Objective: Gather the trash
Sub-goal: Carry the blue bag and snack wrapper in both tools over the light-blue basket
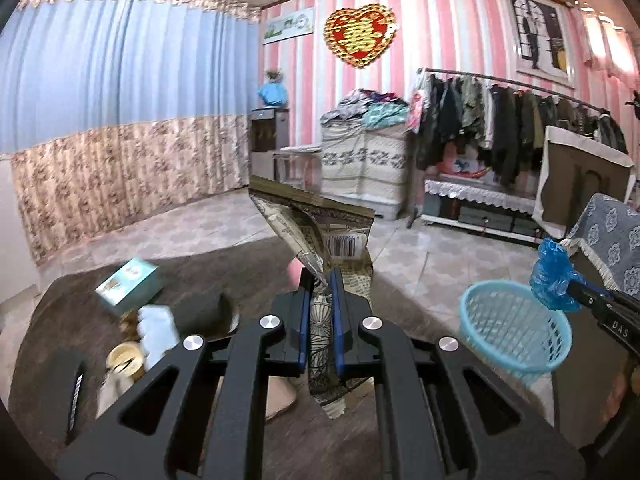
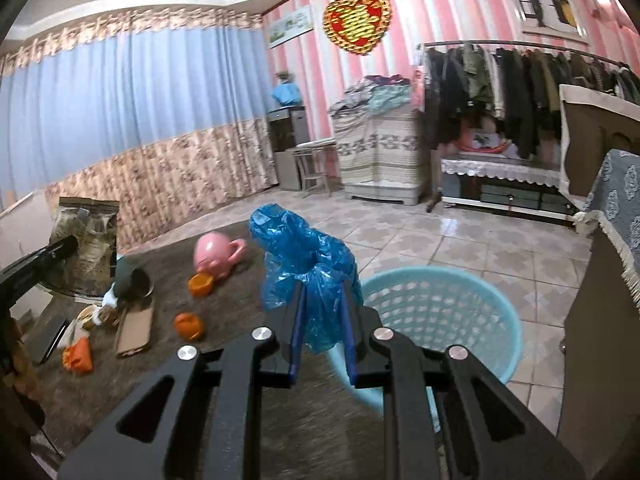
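While the left gripper [image 1: 320,280] pinches a crumpled printed foil wrapper [image 1: 320,236] tightly between its blue-padded fingers [image 1: 305,320], the right gripper [image 2: 323,312] has its own fingers [image 2: 297,320] closed on a wad of thin, glossy blue plastic bag [image 2: 304,256]. The wrapper stands up from the fingers above the brown counter [image 1: 208,264], creased, with a barcode label on one face. The blue bag is held just beside the near rim of a pale blue plastic basket [image 2: 460,312] with latticed walls, which sits on the floor off the counter's right edge.

The counter has a dull, mottled brown top. Toward its far edge a pink ceramic mug [image 2: 218,254] lies on its side, with orange peel [image 2: 200,284] touching its mouth and another orange piece [image 2: 188,325] nearer. By the left edge lie a flat cardboard piece [image 2: 134,328], a tipped dark cup [image 2: 134,280] and an orange scrap [image 2: 78,356]. The left view adds a small teal box [image 1: 130,286], blurred, and a round gold-topped tin [image 1: 126,360].

Beyond, the floor [image 2: 460,240] is glossy patterned tile. Blue pleated curtains [image 1: 120,80] with floral bands cover one wall; the other is pink-and-white striped, bearing a red and gold heart [image 1: 360,36], with a clothes rack [image 1: 512,120] of dark garments below.
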Motion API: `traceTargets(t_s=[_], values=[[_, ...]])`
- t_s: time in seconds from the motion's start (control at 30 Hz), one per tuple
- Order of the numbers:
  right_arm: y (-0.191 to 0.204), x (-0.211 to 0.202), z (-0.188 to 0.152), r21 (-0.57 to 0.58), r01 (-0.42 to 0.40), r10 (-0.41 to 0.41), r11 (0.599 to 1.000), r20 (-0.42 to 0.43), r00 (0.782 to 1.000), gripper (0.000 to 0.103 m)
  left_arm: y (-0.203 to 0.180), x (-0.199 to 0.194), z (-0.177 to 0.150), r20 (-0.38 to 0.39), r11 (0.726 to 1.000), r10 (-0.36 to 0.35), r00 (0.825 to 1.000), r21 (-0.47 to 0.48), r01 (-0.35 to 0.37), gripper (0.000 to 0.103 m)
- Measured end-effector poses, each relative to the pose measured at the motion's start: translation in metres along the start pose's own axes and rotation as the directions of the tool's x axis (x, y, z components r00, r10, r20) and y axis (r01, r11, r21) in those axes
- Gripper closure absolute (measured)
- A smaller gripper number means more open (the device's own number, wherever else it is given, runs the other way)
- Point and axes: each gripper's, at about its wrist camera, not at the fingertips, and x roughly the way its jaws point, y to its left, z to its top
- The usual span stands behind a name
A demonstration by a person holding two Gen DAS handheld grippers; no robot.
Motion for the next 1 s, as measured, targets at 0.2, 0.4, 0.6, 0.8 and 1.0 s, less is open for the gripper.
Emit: traceTargets(t_s=[0.2, 0.4, 0.6, 0.8, 1.0], values=[[-0.039, 0.009, 0.036, 0.039, 0.031, -0.032, 0.999, 0.026, 0.999, 0.086, -0.032, 0.03, 0.014, -0.018, 0.997, -0.083, 0.996, -0.009, 0.083, 0.096], [-0.066, 0.029, 0.011, 0.109, 0.057, -0.058, 0.992, 0.008, 0.998, 0.086, -0.054, 0.06, 0.002, -0.07, 0.993, -0.12, 0.99, -0.003, 0.12, 0.096], [-0.078, 0.043, -0.003, 0.081, 0.11, -0.106, 0.991, -0.05, 0.993, 0.086, -0.079, 0.092, -0.01, -0.12, 0.985, -0.169, 0.978, -0.011, 0.169, 0.098], [-0.112, 0.049, -0.004, 0.146, 0.172, -0.164, 0.974, -0.061, 0.984, 0.086, -0.126, 0.112, -0.012, -0.139, 0.967, -0.25, 0.958, 0.016, 0.255, 0.101], [-0.136, 0.048, -0.011, 0.19, 0.22, -0.209, 0.957, -0.076, 0.975, 0.086, -0.186, 0.133, -0.02, -0.171, 0.937, -0.324, 0.93, 0.08, 0.341, 0.101]])
